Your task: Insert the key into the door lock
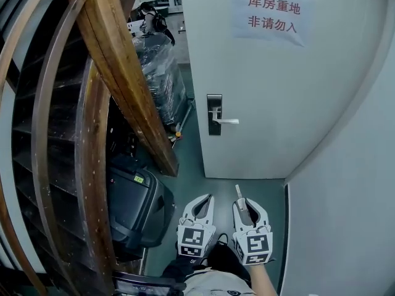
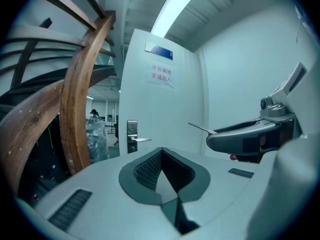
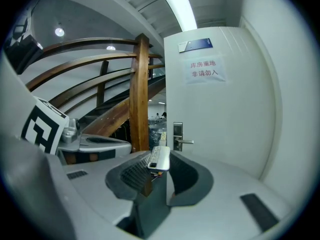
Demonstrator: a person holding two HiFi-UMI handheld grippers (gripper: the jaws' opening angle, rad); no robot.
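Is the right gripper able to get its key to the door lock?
Probably, after moving closer: nothing stands between the right gripper, shut on the key, and the lock, but a gap remains.

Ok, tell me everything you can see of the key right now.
The key is slim, silvery metal: a flat rectangular head and a thin blade. The right gripper is shut on the head, with the blade sticking out past the jaw tips toward the white door. Nothing else touches it, and it is well short of the door lock.
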